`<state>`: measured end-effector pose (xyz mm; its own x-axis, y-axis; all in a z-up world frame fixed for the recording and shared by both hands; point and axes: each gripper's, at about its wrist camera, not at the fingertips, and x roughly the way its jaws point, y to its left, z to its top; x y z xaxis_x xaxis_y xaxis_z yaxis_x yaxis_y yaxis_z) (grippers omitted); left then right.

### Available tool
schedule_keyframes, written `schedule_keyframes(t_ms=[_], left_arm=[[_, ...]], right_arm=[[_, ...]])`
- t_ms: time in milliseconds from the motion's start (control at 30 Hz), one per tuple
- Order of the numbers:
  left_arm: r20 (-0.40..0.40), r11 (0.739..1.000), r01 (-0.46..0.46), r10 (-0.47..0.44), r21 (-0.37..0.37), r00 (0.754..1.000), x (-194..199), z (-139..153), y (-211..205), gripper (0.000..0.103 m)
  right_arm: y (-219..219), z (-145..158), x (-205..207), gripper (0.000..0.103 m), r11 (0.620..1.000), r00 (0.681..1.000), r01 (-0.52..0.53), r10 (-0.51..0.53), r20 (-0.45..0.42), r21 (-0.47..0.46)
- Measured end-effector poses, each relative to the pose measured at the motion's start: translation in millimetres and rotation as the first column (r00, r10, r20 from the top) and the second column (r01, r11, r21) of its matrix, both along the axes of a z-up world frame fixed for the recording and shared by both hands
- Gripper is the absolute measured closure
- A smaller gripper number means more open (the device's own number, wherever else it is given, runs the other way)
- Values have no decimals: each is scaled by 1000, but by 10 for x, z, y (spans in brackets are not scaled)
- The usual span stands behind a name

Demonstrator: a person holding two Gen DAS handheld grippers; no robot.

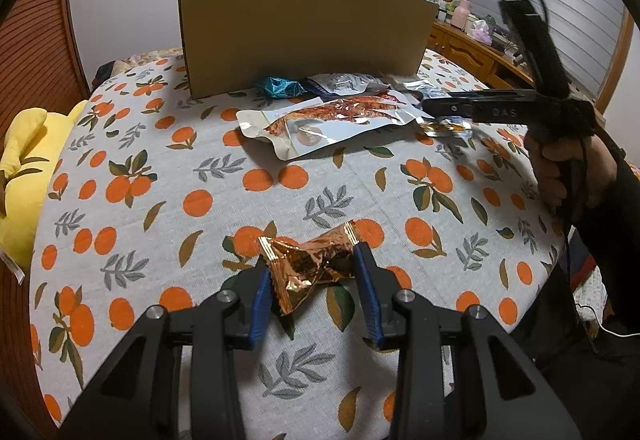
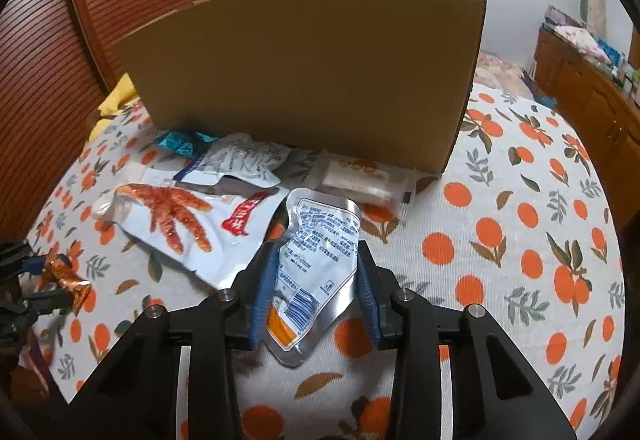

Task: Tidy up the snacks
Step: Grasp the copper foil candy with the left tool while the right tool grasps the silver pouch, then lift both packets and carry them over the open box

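Note:
My left gripper [image 1: 312, 266] is shut on a copper foil snack packet [image 1: 310, 266], held just above the orange-print tablecloth [image 1: 160, 160]. That packet also shows at the left edge of the right wrist view [image 2: 66, 276]. My right gripper [image 2: 316, 260] is shut on a silver foil pouch [image 2: 316, 252] with blue print. The right gripper also shows in the left wrist view [image 1: 430, 107], over the snack pile. A tall cardboard box [image 1: 304, 36] stands behind the pile; it also shows in the right wrist view [image 2: 312, 72].
Loose snacks lie in front of the box: a white chicken-foot pouch [image 2: 184, 224], a teal packet [image 2: 180, 142], a white printed pouch [image 2: 236, 160] and a clear pack [image 2: 356, 180]. A yellow plush [image 1: 24, 168] sits at the left edge. A wooden dresser [image 1: 480, 56] stands at the right.

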<state>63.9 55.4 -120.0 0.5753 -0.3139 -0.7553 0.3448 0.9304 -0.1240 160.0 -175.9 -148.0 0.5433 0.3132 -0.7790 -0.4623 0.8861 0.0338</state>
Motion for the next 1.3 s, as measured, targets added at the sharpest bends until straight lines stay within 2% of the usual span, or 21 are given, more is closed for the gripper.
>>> schedule_keyframes(t_ms=[200, 567, 1300], left_arm=[[4, 1000, -16, 16, -13, 1000, -1, 3, 20, 72], [16, 999, -28, 28, -34, 999, -19, 47, 10, 72], [70, 998, -33, 37, -52, 997, 100, 293, -93, 72]], right_arm=[[-36, 75, -182, 67, 1000, 1000, -6, 6, 30, 2], [-154, 105, -476, 67, 1000, 998, 12, -13, 56, 17], [-304, 47, -578, 66, 998, 998, 29, -32, 46, 49]])
